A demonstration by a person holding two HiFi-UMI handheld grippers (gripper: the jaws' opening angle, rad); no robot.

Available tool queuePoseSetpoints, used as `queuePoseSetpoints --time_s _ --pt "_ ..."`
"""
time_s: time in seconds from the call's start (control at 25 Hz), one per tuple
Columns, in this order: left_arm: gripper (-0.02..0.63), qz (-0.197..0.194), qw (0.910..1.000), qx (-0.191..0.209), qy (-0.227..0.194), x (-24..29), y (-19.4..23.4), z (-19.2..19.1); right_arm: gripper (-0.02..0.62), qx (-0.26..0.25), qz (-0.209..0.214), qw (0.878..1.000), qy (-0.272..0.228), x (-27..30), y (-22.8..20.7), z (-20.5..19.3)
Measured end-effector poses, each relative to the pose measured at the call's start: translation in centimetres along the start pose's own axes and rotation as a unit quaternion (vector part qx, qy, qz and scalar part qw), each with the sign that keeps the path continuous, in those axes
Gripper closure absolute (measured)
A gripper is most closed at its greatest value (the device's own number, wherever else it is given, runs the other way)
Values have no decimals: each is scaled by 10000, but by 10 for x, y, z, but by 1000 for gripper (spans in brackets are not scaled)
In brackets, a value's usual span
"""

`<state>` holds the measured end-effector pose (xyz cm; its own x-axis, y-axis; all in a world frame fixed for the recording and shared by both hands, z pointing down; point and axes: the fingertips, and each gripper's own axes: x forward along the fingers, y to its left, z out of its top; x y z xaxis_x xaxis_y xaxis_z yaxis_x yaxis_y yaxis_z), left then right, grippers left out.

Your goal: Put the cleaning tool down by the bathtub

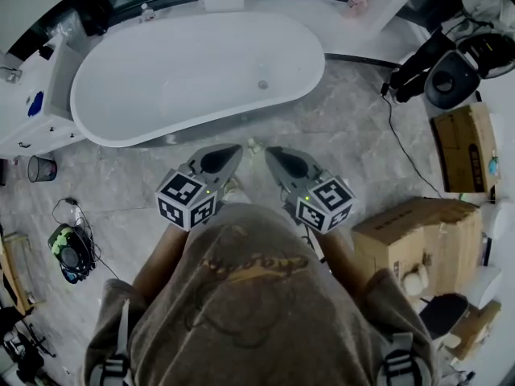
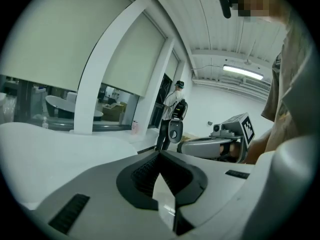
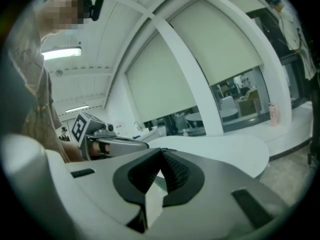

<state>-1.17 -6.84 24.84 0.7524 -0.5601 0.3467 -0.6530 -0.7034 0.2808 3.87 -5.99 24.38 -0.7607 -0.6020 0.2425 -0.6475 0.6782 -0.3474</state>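
Tongs, both empty, jaws closed tip to tip: left tongs (image 1: 234,152) and right tongs (image 1: 270,153), side by side, pointing at the bathtub (image 1: 193,71). Risk: a step forward could kick the cleaning tool (image 1: 253,144), half masked by the tongs. Tool, probably the small pale item, lies on the floor (image 1: 346,127) just beside the bathtub, below both tips.

Pale cleaning tool (image 1: 253,145), seemingly beside bathtub (image 1: 193,71).
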Motion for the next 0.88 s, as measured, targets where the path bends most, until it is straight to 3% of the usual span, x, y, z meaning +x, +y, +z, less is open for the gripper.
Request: queuePoseSetpoints --time_s 0.2,0.4,0.64,0.88 --pt "595 -34 9989 344 -330 -18 -9 17 592 -225 370 9972 -615 -16 28 31" --pt "595 -73 9975 482 -509 -22 -13 26 594 -336 409 9951 -835 -23 36 44" --pt "595 -91 9963 701 -495 -22 -19 27 594 -443 626 9933 -870 -25 43 48" --pt "595 50 9958 670 -615 -28 -14 30 594 -466 754 9934 -724 -29 45 40"
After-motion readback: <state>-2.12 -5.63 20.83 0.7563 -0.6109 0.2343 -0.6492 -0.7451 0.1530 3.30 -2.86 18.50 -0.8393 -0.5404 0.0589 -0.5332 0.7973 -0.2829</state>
